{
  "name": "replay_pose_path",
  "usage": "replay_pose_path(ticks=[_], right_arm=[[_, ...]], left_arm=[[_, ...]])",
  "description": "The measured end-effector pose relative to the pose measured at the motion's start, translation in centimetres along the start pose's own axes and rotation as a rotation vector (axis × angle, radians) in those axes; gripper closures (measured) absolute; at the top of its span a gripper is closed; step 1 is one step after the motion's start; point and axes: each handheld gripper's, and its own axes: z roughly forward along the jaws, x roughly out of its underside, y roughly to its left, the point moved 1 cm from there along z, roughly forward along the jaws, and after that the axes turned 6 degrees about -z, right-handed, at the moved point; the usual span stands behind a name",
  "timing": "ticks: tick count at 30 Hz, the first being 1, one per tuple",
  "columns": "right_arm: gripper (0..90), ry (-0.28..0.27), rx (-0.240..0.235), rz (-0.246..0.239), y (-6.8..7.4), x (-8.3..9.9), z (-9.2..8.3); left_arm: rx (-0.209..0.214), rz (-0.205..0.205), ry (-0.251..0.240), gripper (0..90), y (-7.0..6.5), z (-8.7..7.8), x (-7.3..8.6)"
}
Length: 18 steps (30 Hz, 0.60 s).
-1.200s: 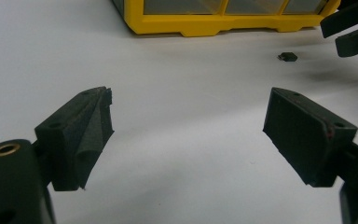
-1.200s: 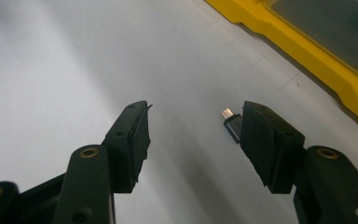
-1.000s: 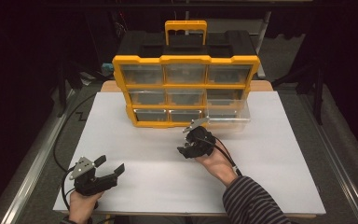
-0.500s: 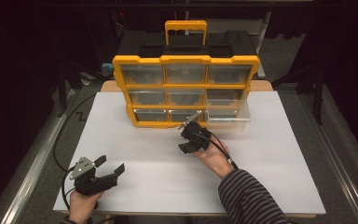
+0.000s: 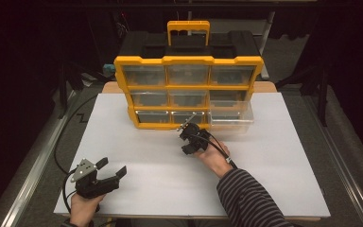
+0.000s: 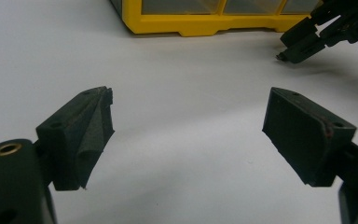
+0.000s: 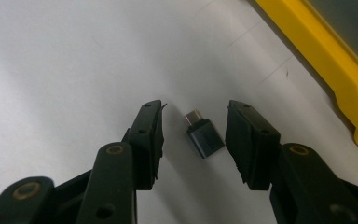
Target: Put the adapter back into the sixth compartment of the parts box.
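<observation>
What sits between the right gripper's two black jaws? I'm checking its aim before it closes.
A small dark grey USB adapter with a metal plug lies on the white table between them, untouched by either pad, in the right gripper view.

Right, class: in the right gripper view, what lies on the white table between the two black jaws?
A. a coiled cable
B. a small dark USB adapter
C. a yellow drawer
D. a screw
B: the small dark adapter, metal plug at its far end, lies on the white table between the right gripper jaws, with a gap on each side.
</observation>
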Motion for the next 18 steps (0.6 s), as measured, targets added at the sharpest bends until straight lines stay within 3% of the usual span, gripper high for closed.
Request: replay_pose_path(ticks=[9, 14, 18], right_arm=[[68.7, 0.044, -0.051, 0.027, -0.44, 0.2, 0.53], [76.1, 0.047, -0.057, 0.011, -0.15, 0.11, 0.53], [76.7, 0.051, -0.057, 0.006, -0.12, 0.07, 0.51]], left_arm=[[-0.001, 0.001, 0.001, 16.8, 0.01, 0.01, 0.0], [-0.002, 0.001, 0.002, 16.8, -0.01, 0.01, 0.01], [-0.003, 0.001, 0.002, 16.8, -0.01, 0.03, 0.02]])
